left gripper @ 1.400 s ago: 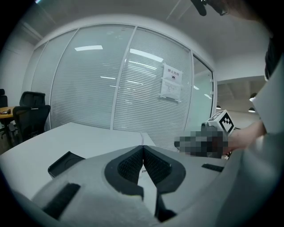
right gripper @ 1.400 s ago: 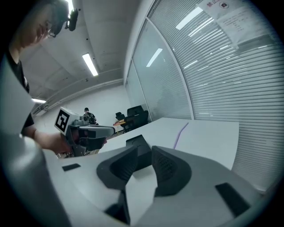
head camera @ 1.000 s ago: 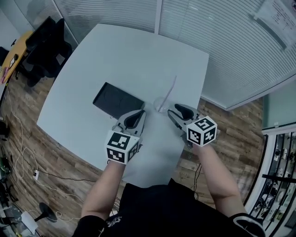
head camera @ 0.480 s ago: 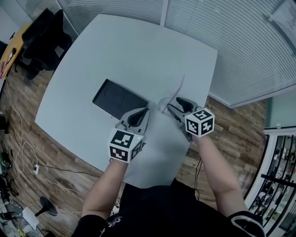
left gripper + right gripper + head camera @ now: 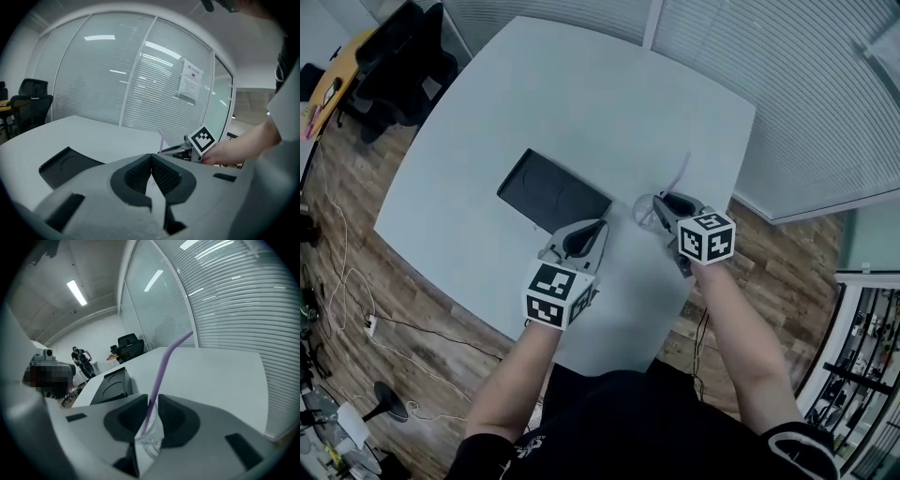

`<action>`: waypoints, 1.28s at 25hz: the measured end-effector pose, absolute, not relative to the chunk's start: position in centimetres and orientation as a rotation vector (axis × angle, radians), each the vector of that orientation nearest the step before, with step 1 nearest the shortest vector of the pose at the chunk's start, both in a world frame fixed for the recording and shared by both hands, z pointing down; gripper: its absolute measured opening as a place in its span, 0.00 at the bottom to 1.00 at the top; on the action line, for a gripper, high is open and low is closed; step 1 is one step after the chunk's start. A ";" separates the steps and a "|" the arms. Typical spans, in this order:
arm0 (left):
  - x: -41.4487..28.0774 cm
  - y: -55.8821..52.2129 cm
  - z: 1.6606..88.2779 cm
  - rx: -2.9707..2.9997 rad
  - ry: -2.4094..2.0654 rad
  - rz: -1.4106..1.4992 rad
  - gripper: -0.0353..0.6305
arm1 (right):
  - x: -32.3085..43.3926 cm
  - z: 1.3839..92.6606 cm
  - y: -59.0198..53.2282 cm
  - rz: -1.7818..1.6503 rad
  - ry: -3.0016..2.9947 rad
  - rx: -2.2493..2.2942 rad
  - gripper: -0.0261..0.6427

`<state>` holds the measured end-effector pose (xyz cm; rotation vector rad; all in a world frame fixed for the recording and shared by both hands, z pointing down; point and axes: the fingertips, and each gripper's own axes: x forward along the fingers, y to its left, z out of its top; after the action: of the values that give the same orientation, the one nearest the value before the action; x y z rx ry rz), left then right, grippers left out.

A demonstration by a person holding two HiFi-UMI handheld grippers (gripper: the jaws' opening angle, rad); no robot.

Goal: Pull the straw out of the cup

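Note:
A clear plastic cup [image 5: 643,213] stands on the white table [image 5: 581,94] with a purple straw [image 5: 679,174] leaning out of it to the upper right. My right gripper [image 5: 659,208] is at the cup's rim. In the right gripper view the straw [image 5: 164,366] rises between the two pads just above the cup [image 5: 151,442]. Those jaws are closing and a sliver of gap still shows beside the straw. My left gripper [image 5: 596,228] hovers left of the cup, apart from it. Its pads [image 5: 140,172] meet with nothing between them.
A flat black tray [image 5: 553,190] lies on the table just behind the left gripper, also seen as the tray [image 5: 65,164] at lower left. Glass walls with blinds [image 5: 806,84] run behind the table. Office chairs [image 5: 403,66] stand at the far left.
My right gripper has come down and forward onto the cup, taking the straw between its jaws, which have narrowed. The left gripper has sunk slightly and stays shut.

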<state>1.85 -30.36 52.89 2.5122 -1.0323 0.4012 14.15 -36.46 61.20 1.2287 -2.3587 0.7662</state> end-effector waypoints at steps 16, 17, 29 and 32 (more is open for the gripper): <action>-1.4 -26.4 46.8 2.524 -1.154 0.302 0.07 | 13.8 54.3 -34.6 0.579 -2.437 1.323 0.09; -1.5 -26.1 46.4 2.528 -1.157 0.297 0.07 | 13.6 53.4 -34.3 0.568 -2.456 1.323 0.09; -1.1 -24.2 42.9 2.566 -1.175 0.243 0.07 | 14.1 43.5 -29.4 0.425 -2.651 1.322 0.09; -1.3 -24.1 43.0 2.567 -1.177 0.248 0.07 | 14.3 41.9 -27.8 0.389 -2.681 1.304 0.09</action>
<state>-1.26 -24.15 42.97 2.5673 -1.1767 0.2484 14.32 -27.78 41.94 1.3038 -2.6814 0.3894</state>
